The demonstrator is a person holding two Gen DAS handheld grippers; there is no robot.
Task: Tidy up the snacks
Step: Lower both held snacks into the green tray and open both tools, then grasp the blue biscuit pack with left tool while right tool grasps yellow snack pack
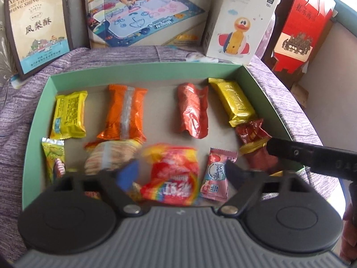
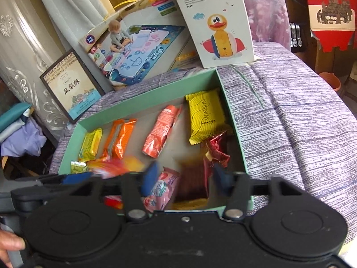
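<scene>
Both grippers hover with jaws spread wide, gripping nothing. Below the left gripper [image 1: 178,172] lies a rainbow candy bag [image 1: 171,176]; below the right gripper [image 2: 186,178], a pink sachet [image 2: 160,189]. Such packets look light, crinkly and slippery; pinching across the middle seems safest. All lie loose in a green box [image 1: 142,73].

The left tongs [image 1: 178,174] have a grey ribbed body, two round black discs, black linkage arms on silver rivets, and blue-padded fingers [image 1: 128,174]. The right tongs [image 2: 186,181] are all black: the same two discs, silver rivets, a small centre screw, and blue pads [image 2: 149,178] on the fingers.
</scene>
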